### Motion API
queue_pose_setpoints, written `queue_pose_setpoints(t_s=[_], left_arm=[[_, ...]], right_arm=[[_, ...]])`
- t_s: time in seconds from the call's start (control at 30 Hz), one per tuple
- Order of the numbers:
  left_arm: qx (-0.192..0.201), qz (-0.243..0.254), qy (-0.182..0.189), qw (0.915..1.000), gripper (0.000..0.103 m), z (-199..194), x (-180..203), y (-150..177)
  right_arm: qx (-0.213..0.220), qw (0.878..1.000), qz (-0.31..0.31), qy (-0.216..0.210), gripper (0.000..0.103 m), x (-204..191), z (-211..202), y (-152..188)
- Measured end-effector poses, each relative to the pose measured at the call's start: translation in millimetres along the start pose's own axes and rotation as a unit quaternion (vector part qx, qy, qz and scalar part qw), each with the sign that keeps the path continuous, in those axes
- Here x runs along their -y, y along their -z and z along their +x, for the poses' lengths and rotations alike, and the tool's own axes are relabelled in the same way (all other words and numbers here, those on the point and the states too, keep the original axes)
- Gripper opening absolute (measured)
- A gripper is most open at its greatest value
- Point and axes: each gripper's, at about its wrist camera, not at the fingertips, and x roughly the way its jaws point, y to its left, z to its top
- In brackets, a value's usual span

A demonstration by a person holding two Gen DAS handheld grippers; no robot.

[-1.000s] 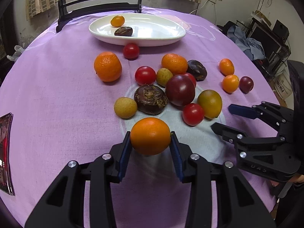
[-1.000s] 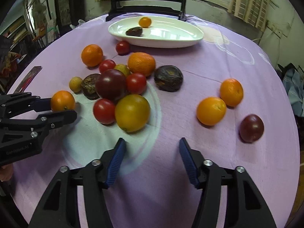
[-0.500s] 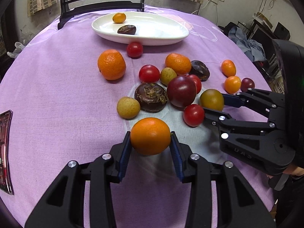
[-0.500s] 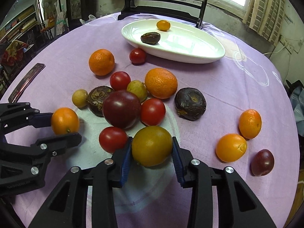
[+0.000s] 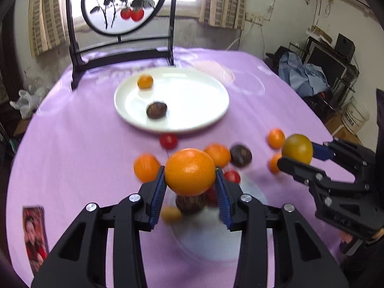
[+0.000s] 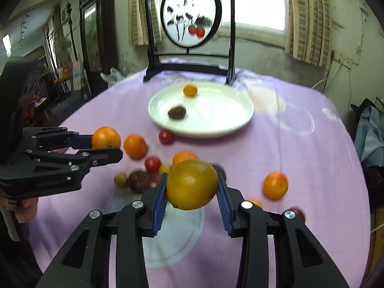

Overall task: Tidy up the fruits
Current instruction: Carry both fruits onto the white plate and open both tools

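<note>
Far L on the bench (image 5: 72, 144), a photo card (image 5: 34, 235) lies flat near the edge, well clear of the fruit, so prob. not part of the job. Next, L gripper (image 5: 190, 187): its blue fingers (image 5: 158, 199) are clamped on an orange (image 5: 189, 171), pads on opp. sides at the widest part, fruit held off the cloth w/ the pile blurred underneath. From the R wrist cam the same gripper (image 6: 105, 144) shows side-on, orange (image 6: 105, 137) sitting between the tips. Centre, further back: white plate (image 5: 211, 117) w/ a small orange fruit (image 5: 145, 81) and a dark wrinkled fruit (image 5: 156, 110) already on it, which reads as the drop-off spot; both grippers point roughly that way. A red tomato (image 5: 168, 141) sits just in front of the plate rim. The loose pile (image 6: 144, 175) of red, dark and yellowish fruit stays mid-bench, too blurred to count. R of that, R gripper (image 6: 192, 192): fingers (image 6: 159, 204) have just been closing and now pinch a yellow-green fruit (image 6: 192, 183) across its middle, also lifted; in the L cam it shows as gripper (image 5: 296, 156) w/ fruit (image 5: 297, 148) at far R. Two hands loaded at once likely saves a trip. Far R, a few oranges (image 6: 275, 184) still on the cloth, apart from the pile. Behind the plate, a framed round panel (image 6: 190, 12) stands upright. Guess: early in the job, most fruit left to move.
</note>
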Motion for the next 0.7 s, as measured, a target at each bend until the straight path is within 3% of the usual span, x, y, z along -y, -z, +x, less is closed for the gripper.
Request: queue_pose_setpoints(t_s=[0.13,0.27,0.6,0.67,0.7], left_arm=[[0.007,0.001,-0.014,0.9999,0.039,22.0,-0.4,-42.4],[-0.019,-0.012,-0.032,0.9992,0.039,74.1,-8.5,-75.6],[-0.067,-0.021,-0.056,0.9960,0.039,168.5,-18.8,-103.7],[-0.057,-0.016,-0.055,0.9967,0.042,172.5,-15.9,-109.6],[-0.060,-0.019,-0.049,0.9968,0.053,174.3,-15.9,-111.4]], right_arm=[[0.005,1.000,0.001,0.007,0.039,3.0,24.2,-28.0],[-0.014,1.000,-0.008,0.025,0.039,2.5,65.7,-51.2],[-0.079,0.996,-0.010,0.037,0.040,11.8,153.7,-66.5],[-0.087,0.996,-0.001,0.036,0.041,14.0,161.3,-66.3],[-0.090,0.995,0.003,0.032,0.043,15.1,163.3,-65.4]])
